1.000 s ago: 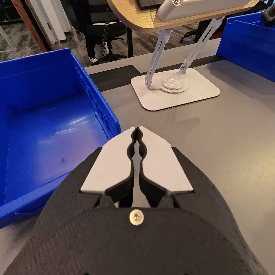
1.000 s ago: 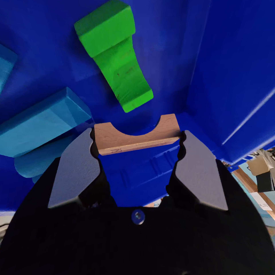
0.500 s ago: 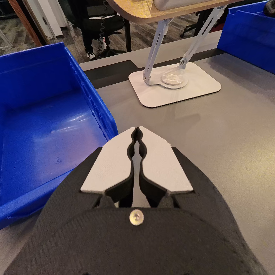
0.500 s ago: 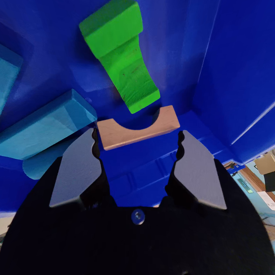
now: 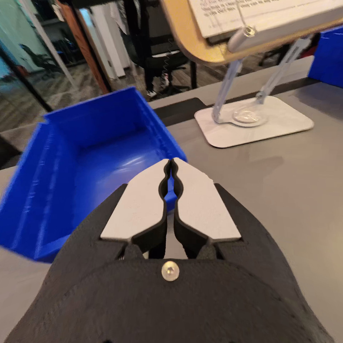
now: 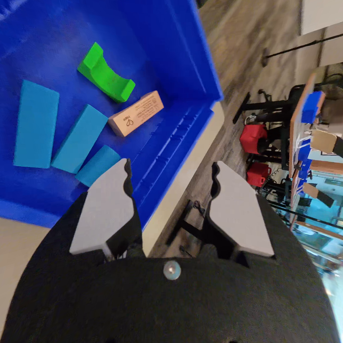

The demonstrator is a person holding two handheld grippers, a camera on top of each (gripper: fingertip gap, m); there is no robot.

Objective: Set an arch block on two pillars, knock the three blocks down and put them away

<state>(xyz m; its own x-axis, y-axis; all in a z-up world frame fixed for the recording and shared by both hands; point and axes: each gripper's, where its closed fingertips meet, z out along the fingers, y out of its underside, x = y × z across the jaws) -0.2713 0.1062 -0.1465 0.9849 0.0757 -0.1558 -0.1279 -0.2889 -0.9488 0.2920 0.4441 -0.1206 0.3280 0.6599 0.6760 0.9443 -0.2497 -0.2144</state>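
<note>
Right wrist view: right tool (image 6: 170, 163) agape, empty, above near rim of blue plastic bin (image 6: 185, 55). Natural-wood arch block (image 6: 136, 113) lies ahead-left on bin floor, flat printed face up, long axis diagonal; beside it glossy green arch (image 6: 105, 74), three matte cyan blocks (image 6: 79, 137). Left tool (image 5: 171, 164) closed, empty, over grey surface (image 5: 259, 185) beside second blue bin (image 5: 55, 148); right tool nearer blocks.

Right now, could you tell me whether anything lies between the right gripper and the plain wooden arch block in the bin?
Nothing visible does. The right gripper is open above the blue bin, and the wooden arch block lies uncovered beside the green arch block.
</note>
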